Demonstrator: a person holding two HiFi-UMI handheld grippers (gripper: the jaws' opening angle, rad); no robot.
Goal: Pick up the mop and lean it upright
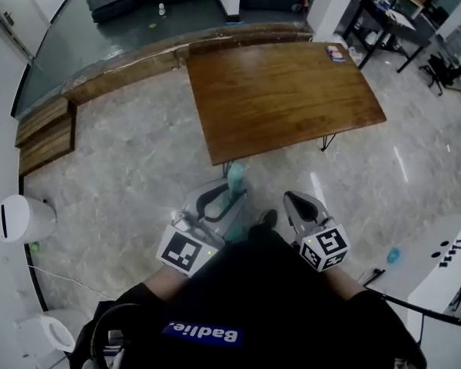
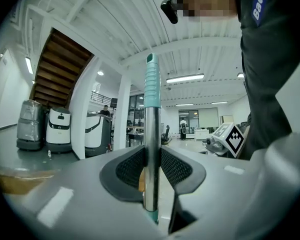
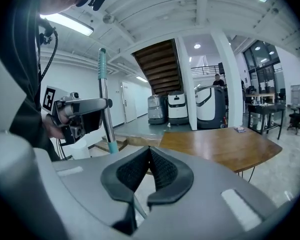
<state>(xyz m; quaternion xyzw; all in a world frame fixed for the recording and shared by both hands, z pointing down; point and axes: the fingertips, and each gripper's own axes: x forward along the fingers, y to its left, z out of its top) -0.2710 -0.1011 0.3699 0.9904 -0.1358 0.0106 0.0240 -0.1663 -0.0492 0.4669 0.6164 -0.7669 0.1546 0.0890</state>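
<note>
While you look down past your dark shirt, a white cylindrical bin (image 1: 23,217) stands on the grey stone floor (image 1: 138,183) at the far left, with low brown wooden steps (image 1: 44,137) beyond it along the wall. Just left of centre, your grey left gripper (image 2: 151,156) is clamped on the mop (image 2: 151,89), a shiny metal pole topped with a teal plastic grip. Its black ribbed pads (image 2: 127,166) press the metal from both sides, below the teal part. You hold the pole upright, and the teal end rises well above the jaws. In the head view that end shows just in front of the near edge of the brown rectangular wooden table (image 1: 284,98), which fills the middle of the floor on thin dark legs. The mop's lower end cannot be seen. To the right of the pole and near it, your grey right gripper (image 3: 149,151) points toward the table, its pads closed together at their tips with nothing between them. At the far right, a white desk corner (image 1: 446,252) shows.
</note>
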